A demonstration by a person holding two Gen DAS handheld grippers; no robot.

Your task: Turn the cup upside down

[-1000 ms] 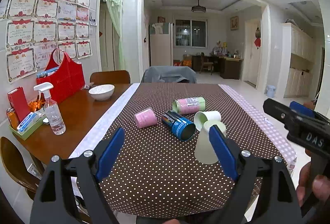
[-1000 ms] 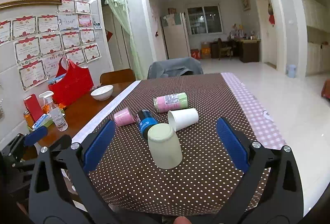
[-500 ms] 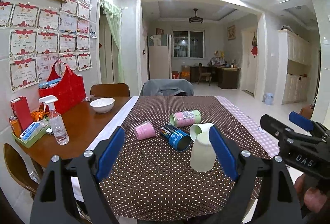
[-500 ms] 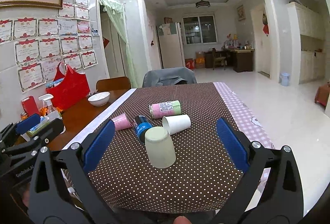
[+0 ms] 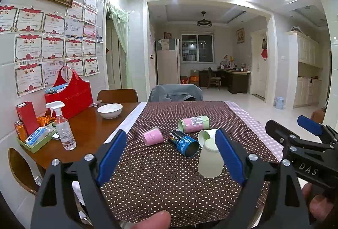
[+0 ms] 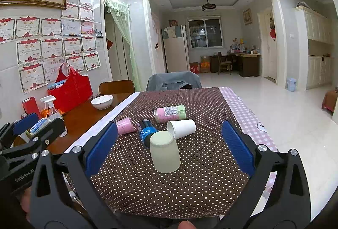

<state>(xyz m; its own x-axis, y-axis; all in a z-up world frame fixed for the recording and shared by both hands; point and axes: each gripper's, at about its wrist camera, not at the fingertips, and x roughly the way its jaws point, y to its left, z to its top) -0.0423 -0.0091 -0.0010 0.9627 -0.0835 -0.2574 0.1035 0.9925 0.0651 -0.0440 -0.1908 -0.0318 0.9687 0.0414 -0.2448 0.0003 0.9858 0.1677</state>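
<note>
I see the pale green cup [image 6: 165, 152] upside down at frame centre on the worktop [image 6: 202, 182]; my left tool [image 5: 169, 157] and right tool [image 6: 169, 147] gape, holding nothing.

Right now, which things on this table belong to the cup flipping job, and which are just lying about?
Job: green cup, already upside down; white cup, pink cup, both on their sides.

Lying about: blue can, pink-green can, bowl, spray bottle, red bag.

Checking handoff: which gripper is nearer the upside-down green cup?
Right. The cup sits centred ahead of the open right gripper; the open left gripper is off to its left.
</note>
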